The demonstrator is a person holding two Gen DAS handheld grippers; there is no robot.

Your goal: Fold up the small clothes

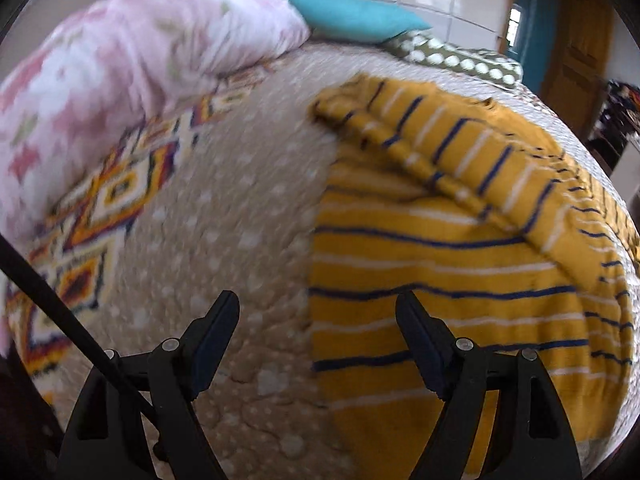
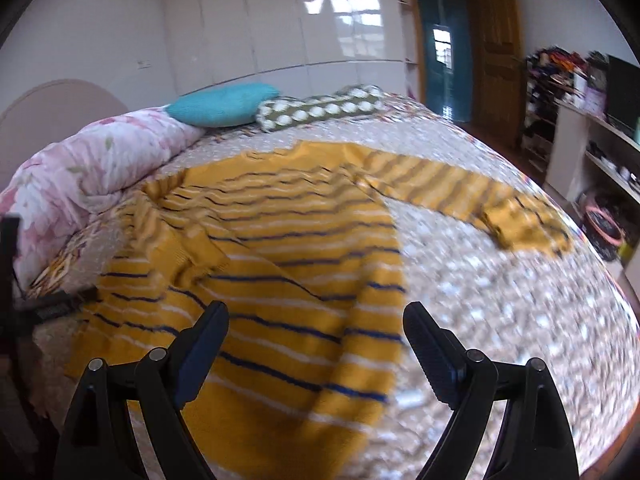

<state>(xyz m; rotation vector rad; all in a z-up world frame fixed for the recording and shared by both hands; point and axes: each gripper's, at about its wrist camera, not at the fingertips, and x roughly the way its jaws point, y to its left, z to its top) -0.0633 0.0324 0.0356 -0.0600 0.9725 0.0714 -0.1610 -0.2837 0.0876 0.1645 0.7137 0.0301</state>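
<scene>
A yellow sweater with navy and white stripes (image 2: pixel 288 248) lies spread on the bed. Its left sleeve (image 1: pixel 448 152) is folded in over the body; its right sleeve (image 2: pixel 480 200) stretches out to the right. My left gripper (image 1: pixel 318 312) is open and empty, low over the sweater's left edge (image 1: pixel 420 280). My right gripper (image 2: pixel 316 320) is open and empty above the sweater's lower hem. The left gripper's tip (image 2: pixel 68 300) shows at the left of the right wrist view.
The bed has a beige dotted quilt (image 1: pixel 240 220). A pink floral duvet (image 2: pixel 88 168), a teal pillow (image 2: pixel 224 104) and a dotted cushion (image 2: pixel 320 110) lie at its head. Shelves with clutter (image 2: pixel 592 120) stand at the right.
</scene>
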